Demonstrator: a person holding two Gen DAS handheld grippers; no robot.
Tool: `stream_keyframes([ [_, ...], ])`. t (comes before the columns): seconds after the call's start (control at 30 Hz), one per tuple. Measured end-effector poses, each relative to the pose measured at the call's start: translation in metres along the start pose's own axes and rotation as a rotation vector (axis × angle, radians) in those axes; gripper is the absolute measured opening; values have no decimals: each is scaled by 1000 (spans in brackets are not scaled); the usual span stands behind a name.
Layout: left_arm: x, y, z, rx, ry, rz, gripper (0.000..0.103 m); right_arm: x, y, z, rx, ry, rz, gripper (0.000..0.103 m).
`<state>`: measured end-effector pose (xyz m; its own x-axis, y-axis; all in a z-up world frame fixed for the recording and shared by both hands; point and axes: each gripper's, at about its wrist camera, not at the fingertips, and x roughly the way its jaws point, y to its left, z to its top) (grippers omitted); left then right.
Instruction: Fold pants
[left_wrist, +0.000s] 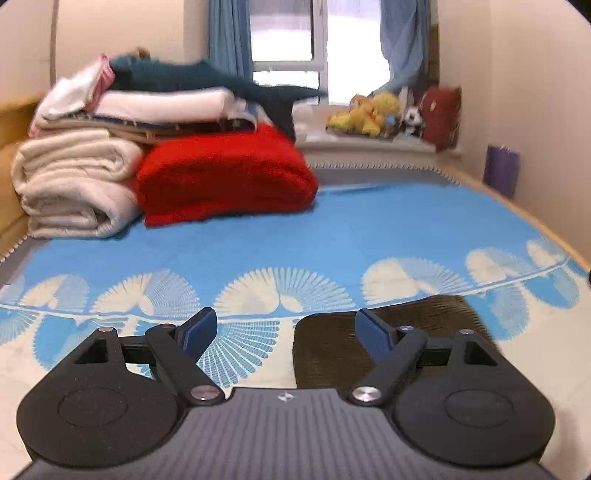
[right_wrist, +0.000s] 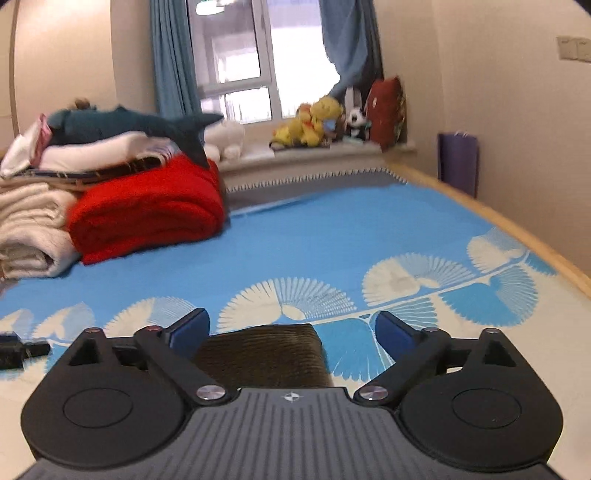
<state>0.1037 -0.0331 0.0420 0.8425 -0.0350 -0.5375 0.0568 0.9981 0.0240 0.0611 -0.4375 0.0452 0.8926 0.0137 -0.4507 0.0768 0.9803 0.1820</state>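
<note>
Lying folded on the bed (left_wrist: 332, 229) just below both wide-open, empty hand-held grippers, left (left_wrist: 288, 334) and right (right_wrist: 291, 332), the brown pants (right_wrist: 262, 356) look soft and floppy, best pinched at an edge.

A: What lay on the blue fan-patterned bedspread (left_wrist: 332, 229)?
B: Red folded blanket (left_wrist: 225, 181), touching cream quilts (left_wrist: 74, 184); a plush shark (right_wrist: 129, 125) topped that stack.
A: And the windowsill (right_wrist: 295, 153)?
B: Yellow plush toys (right_wrist: 314, 122), red cushion (right_wrist: 386, 107), blue curtains (right_wrist: 171, 59). Purple roll (right_wrist: 458, 162) stood against the wall.
</note>
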Motion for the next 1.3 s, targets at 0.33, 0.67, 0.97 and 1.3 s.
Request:
stream_keyframes([
  [0.33, -82, -46, -72, -56, 112, -24, 103, -69, 16, -60, -31, 19, -22, 102],
  [0.67, -50, -74, -91, -45, 237, -36, 103, -63, 24, -74, -92, 115, -44, 102],
  [0.97, -28, -75, -89, -29, 241, -27, 103, -57, 28, -76, -154, 127, -80, 102],
  [1.3, -26, -75, -91, -46, 250, -27, 103, -54, 29, -78, -166, 149, -80, 102],
])
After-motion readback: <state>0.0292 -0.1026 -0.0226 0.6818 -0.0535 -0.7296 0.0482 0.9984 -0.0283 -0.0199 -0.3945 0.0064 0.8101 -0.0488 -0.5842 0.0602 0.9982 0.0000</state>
